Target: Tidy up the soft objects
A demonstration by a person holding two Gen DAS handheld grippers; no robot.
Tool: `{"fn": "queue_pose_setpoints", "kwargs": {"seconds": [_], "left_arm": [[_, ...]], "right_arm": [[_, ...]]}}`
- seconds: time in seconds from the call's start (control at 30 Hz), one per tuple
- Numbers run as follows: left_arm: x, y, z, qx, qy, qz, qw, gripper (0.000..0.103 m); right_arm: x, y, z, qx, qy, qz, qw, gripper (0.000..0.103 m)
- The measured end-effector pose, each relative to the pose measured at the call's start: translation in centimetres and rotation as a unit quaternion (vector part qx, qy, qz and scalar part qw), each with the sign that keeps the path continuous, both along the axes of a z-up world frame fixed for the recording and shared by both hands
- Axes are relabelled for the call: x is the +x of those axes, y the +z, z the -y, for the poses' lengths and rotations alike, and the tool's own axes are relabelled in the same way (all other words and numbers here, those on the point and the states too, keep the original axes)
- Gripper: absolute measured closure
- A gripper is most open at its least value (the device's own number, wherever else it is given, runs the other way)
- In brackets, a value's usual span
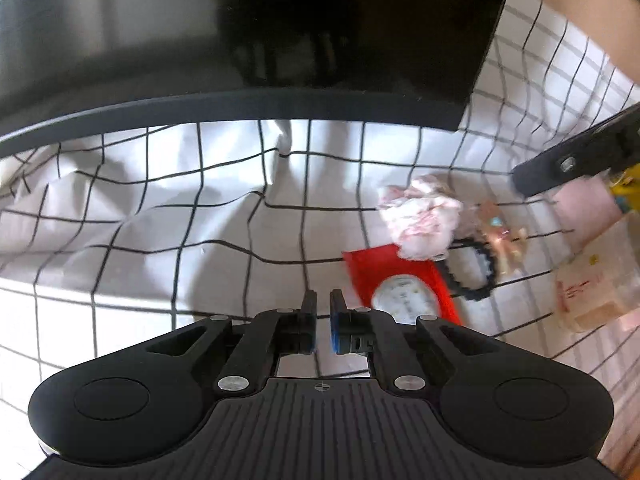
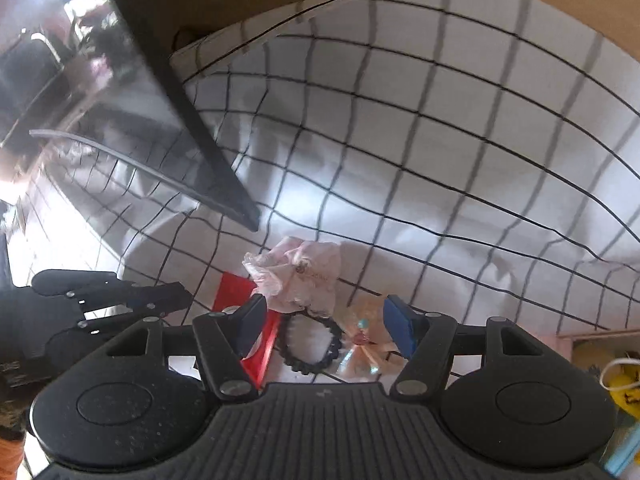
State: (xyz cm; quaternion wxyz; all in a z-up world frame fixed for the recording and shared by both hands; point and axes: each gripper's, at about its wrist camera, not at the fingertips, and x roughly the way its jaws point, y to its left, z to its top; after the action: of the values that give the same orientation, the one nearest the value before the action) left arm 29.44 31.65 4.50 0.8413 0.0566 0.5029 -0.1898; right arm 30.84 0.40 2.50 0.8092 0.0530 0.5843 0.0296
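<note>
We are hovering right gripper [image 2: 324, 330] — jaws apart — over black scrunchie [image 2: 311, 346] beside pink scrunchie [image 2: 298, 280] on checked cloth [image 2: 440, 140], lining up pick; left gripper [image 1: 323, 322] closed, empty.

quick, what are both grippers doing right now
left gripper: closed, holding nothing
right gripper: open, empty, above the black hair tie
</note>
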Motion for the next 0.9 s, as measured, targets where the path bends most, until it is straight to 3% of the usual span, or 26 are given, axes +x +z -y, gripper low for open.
{"fn": "queue_pose_setpoints", "kwargs": {"seconds": [0.13,0.23,0.37,0.5,0.6,0.73,0.9], "left_arm": [[0.5,0.5,1.1,-0.011,-0.001,-0.026,0.9996,0.093],[1.0,0.5,3.2,-0.010,-0.035,-0.044,0.9983,0.090],[1.2,0.2,7.1,0.042,-0.078,-0.066,0.9939,0.089],[1.1,-1.4,10.7,0.104,-0.112,-0.092,0.9838,0.086],[0.2,-1.9,12.6,0.152,-0.149,-0.072,0.9744,0.085],[-0.2,-2.2,12.1,0.195,-0.172,-0.045,0.9646,0.083],[0.7,-1.9,8.8,0.202,-0.127,-0.030,0.9706,0.083]], "right_arm": [[-1.4,0.3,-0.3,-0.017,0.018,0.006,1.000,0.038],[-2.1,1.0,0.9,-0.021,0.011,0.017,1.000,0.038],[-2.8,2.0,3.1,-0.003,-0.013,0.041,0.999,0.038],[-3.6,2.3,4.8,0.023,-0.035,0.054,0.998,0.038],[-4.1,2.2,5.5,0.035,-0.039,0.054,0.997,0.038],[-4.4,1.9,5.8,0.036,-0.043,0.051,0.997,0.038],[-4.7,2.2,5.6,0.049,-0.040,0.056,0.996,0.038]]}}
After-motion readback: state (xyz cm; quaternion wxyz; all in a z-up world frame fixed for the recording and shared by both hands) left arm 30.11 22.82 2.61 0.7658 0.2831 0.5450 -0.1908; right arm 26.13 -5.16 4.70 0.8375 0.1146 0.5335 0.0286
